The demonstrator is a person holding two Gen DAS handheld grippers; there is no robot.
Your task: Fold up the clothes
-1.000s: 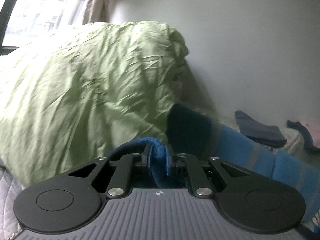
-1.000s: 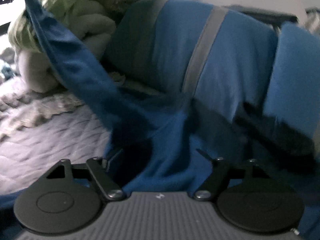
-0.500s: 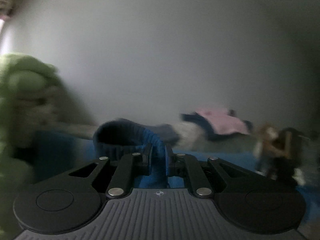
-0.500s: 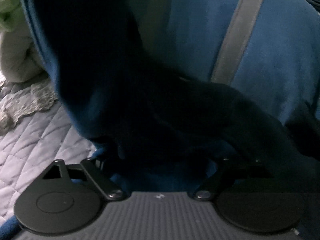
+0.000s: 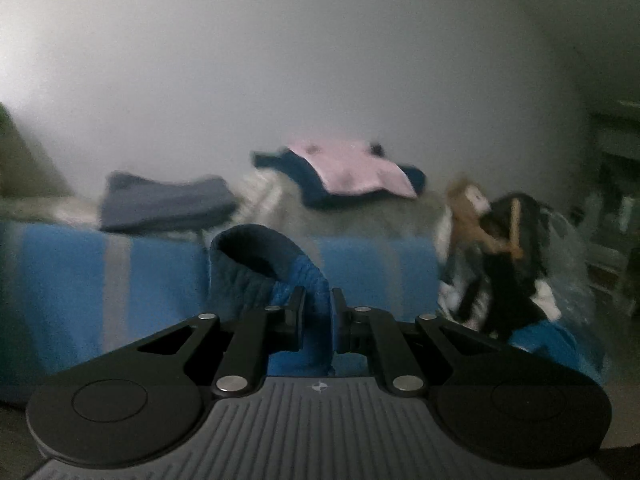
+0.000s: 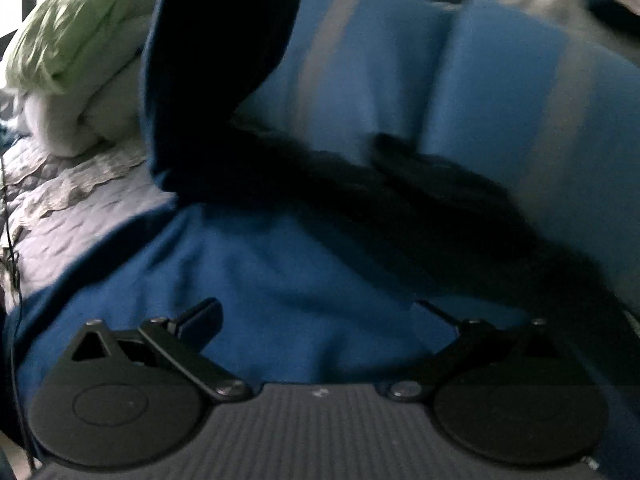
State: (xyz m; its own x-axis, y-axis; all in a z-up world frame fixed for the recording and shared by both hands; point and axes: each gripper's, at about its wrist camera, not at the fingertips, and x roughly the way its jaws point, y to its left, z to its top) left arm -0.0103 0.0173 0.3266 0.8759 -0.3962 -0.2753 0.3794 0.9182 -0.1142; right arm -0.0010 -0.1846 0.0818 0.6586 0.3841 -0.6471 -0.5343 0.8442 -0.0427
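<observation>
The blue garment's thick hem (image 5: 280,276) curls up in a loop in the left wrist view, and my left gripper (image 5: 314,312) is shut on it. Seen from the right wrist, the same blue garment (image 6: 288,272) spreads over the bed, with a dark part of it (image 6: 224,60) rising toward the upper left. My right gripper (image 6: 320,316) is open just above the spread cloth, its fingers (image 6: 200,318) wide apart. The right finger is mostly hidden in shadow.
A blue blanket with grey stripes (image 5: 100,280) (image 6: 480,80) lies behind. On it sit a folded grey-blue garment (image 5: 160,204) and a pink and navy one (image 5: 348,168). A dark pile with a doll (image 5: 500,248) is at right. Green duvet (image 6: 72,28), lilac quilt (image 6: 60,220).
My left gripper has swung right with the hem held, from the green duvet to the wall and folded clothes. In the right view the garment has been drawn up and leftward.
</observation>
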